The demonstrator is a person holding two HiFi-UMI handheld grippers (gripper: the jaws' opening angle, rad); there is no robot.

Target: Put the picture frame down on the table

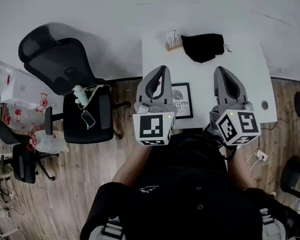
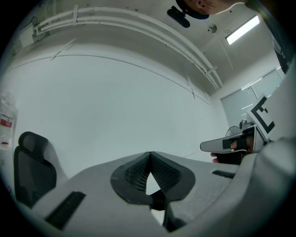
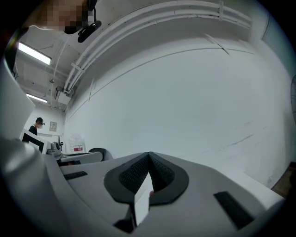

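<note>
Closing step: the picture frame (image 1: pixel 183 101) is lying face up on the white table (image 1: pixel 243 76), free of both grippers, so the set-down is looking complete.
Left gripper (image 2: pixel 149 156): its jaws are meeting at the tips, gripping nothing and pointing at the pale wall (image 2: pixel 115 102).
Right gripper (image 3: pixel 148 156): its jaws are likewise pressing together and carrying nothing.
Next move: it is probably calling only for keeping both grippers clear of the frame.
Surface: a black cloth bundle (image 1: pixel 204 46) is sitting near the table's far edge, well apart from the frame.
Room: a black office chair (image 1: pixel 78 99) is standing on the wooden floor (image 1: pixel 55 196), left of the table.
</note>
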